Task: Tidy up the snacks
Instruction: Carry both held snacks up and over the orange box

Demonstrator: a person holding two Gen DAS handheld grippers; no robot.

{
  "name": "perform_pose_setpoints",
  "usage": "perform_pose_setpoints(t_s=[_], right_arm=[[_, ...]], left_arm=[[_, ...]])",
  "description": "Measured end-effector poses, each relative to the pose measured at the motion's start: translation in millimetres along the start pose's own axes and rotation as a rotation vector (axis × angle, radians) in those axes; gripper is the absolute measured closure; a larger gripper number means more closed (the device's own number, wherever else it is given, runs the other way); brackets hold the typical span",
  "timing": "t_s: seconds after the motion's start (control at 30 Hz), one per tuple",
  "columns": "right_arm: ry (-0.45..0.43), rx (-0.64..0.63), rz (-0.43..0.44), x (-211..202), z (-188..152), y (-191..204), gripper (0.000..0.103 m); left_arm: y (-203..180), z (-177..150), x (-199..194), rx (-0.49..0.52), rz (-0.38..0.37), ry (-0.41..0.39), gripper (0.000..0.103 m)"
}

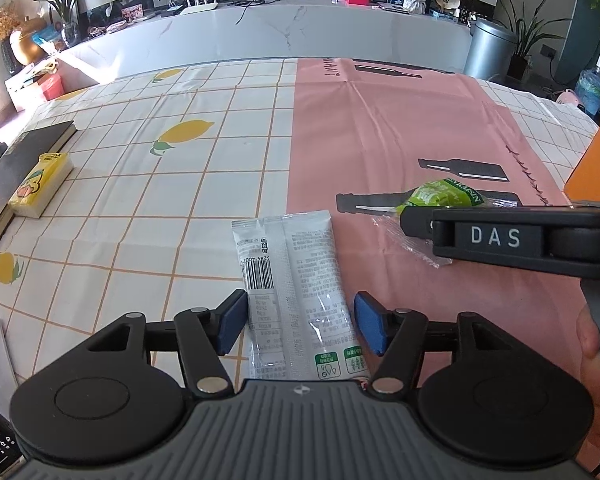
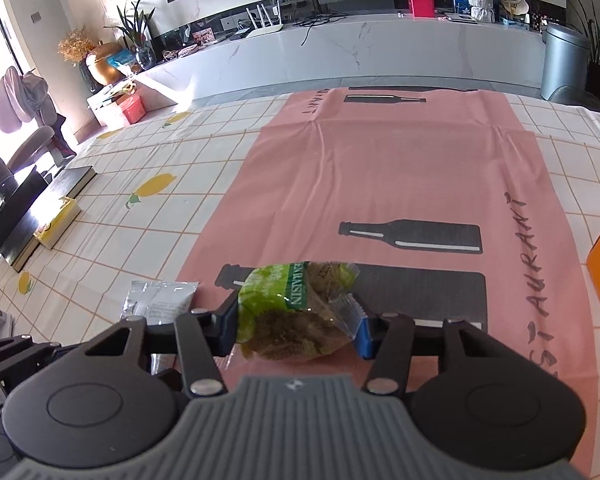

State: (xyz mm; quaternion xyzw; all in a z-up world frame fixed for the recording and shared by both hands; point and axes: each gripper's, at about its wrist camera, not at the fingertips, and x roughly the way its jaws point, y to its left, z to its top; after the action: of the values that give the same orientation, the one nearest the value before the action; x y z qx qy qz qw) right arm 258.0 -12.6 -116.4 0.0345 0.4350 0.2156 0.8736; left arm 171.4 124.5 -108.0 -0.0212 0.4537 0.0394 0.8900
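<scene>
Between the spread left fingers (image 1: 300, 326) the white snack sachet (image 1: 296, 292) is framed, long axis running straight ahead; the green raisin pack (image 2: 296, 312) is clamped by the right fingers (image 2: 296, 330).

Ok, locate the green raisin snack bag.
The green raisin snack bag sits between the right gripper fingers on the pink bottle-print mat, right of the silver-white packet.
</scene>
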Motion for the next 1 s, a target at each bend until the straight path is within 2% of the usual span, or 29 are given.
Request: perform_pose_setpoints(t_s=[0.07,0.2,0.27,0.3,0.33,0.53,0.73,1.0], right_arm=[[0.001,-0.014,-0.006,-6,-3,0,0.057],[0.005,-0.021,-0.014,-21,-9,-3,0.058],[0.010,-0.009,-0.020,-31,-15,-8,0.058],[0.013,-0.004,-0.022,-36,-18,-11,0.058],[0.016,0.004,-0.025,-41,-21,-14,0.058],[0.007,0.032,-0.045,-75,-42,-26,0.057],[-0.008,0.049,-0.048,-106,-57,-32,0.057],[-0.093,0.027,-0.020,-167,-65,-41,0.057]], left_arm=[[-2,-1,0,0.008,-0.002,-0.005,0.024],[-4,-4,-1,0.011,-0.007,-0.016,0.025],[-3,-5,-1,0.007,-0.015,-0.023,0.031],[-3,-5,-2,0.004,-0.010,-0.032,0.041],[-3,-6,-3,-0.001,-0.011,-0.041,0.044],[-2,-11,-10,-0.035,-0.012,-0.057,0.048],[-18,-16,-43,-0.009,-0.029,-0.090,0.048],[-58,-11,-96,0.024,-0.134,-0.135,0.048]])
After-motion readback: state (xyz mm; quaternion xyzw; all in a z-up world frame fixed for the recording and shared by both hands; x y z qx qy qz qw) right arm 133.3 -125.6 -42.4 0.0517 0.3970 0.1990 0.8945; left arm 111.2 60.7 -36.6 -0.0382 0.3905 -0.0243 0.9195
